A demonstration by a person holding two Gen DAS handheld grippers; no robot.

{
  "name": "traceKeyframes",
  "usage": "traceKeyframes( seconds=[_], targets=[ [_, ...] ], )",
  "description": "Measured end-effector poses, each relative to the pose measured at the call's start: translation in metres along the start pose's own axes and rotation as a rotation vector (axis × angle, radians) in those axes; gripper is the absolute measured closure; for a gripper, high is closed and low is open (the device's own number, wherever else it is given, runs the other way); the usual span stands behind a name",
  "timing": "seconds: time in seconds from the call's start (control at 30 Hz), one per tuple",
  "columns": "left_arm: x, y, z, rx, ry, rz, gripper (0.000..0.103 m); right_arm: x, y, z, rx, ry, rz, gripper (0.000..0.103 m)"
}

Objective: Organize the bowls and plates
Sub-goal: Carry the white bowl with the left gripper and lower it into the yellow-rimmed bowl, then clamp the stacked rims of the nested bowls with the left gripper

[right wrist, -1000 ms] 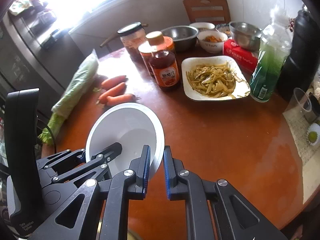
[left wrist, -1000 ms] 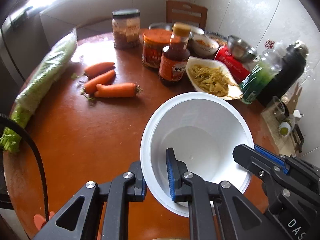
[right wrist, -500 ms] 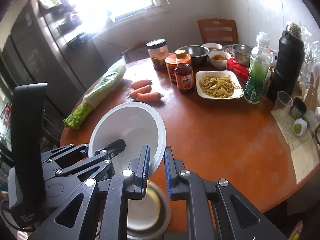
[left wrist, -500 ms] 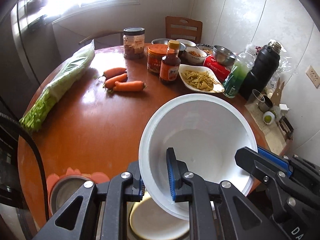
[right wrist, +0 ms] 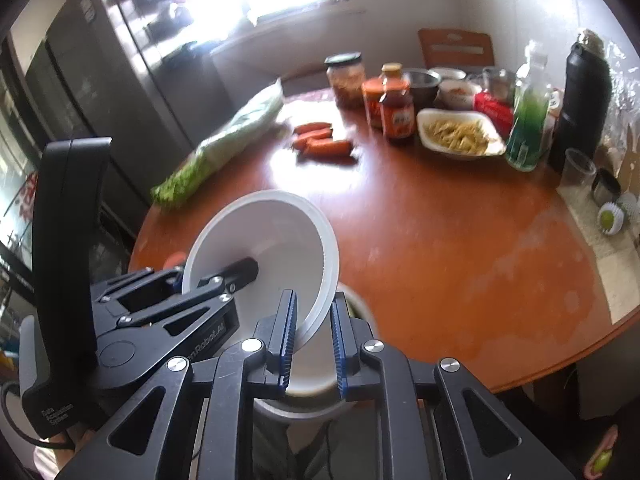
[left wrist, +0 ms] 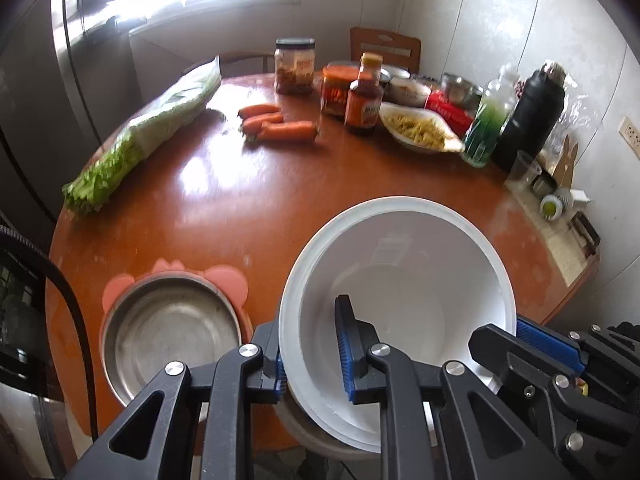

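A white bowl (left wrist: 404,280) hangs tilted above the near edge of the round wooden table (left wrist: 248,204). My left gripper (left wrist: 312,356) is shut on its near-left rim. My right gripper (right wrist: 314,336) is shut on the bowl's right rim (right wrist: 320,312); the bowl (right wrist: 264,248) fills the lower left of the right wrist view. Under the bowl sits a grey-rimmed dish with a pale plate in it (right wrist: 316,392), mostly hidden. A steel bowl on a pink mat (left wrist: 172,328) sits to the left.
At the back are three carrots (left wrist: 280,126), bagged lettuce (left wrist: 148,136), jars and a sauce bottle (left wrist: 362,98), a white plate of food (left wrist: 420,132), steel bowls, a green bottle (left wrist: 490,124) and a black flask (left wrist: 528,116).
Both grippers have pulled back and up with the white bowl, from over the table's middle to its near edge. The steel bowl and the dish below came into view.
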State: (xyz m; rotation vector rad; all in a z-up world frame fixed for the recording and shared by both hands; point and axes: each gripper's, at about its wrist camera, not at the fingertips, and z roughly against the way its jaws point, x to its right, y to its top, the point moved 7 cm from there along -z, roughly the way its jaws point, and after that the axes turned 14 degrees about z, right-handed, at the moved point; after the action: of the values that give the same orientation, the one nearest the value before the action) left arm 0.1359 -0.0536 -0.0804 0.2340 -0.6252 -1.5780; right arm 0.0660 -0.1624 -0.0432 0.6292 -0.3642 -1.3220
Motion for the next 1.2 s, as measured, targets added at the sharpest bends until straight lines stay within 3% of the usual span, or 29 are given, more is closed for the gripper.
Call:
traceKeyframes(
  seconds=[0.47,0.7,1.2],
  targets=[
    [-0.02,-0.035,-0.035,-0.02,0.05,0.021,0.082,-0.005,-0.038,-0.04,-0.097,0.012,0.008,0.085],
    [-0.021,-0.035,-0.036,0.022,0.058,0.022,0.081,-0.005,-0.044,-0.052,-0.12,-0.02,0.032,0.086],
    [-0.022,-0.034,-0.036,0.032,0.065,0.014,0.08,-0.001,-0.048,-0.057,-0.13,-0.012,0.027,0.086]
  ],
)
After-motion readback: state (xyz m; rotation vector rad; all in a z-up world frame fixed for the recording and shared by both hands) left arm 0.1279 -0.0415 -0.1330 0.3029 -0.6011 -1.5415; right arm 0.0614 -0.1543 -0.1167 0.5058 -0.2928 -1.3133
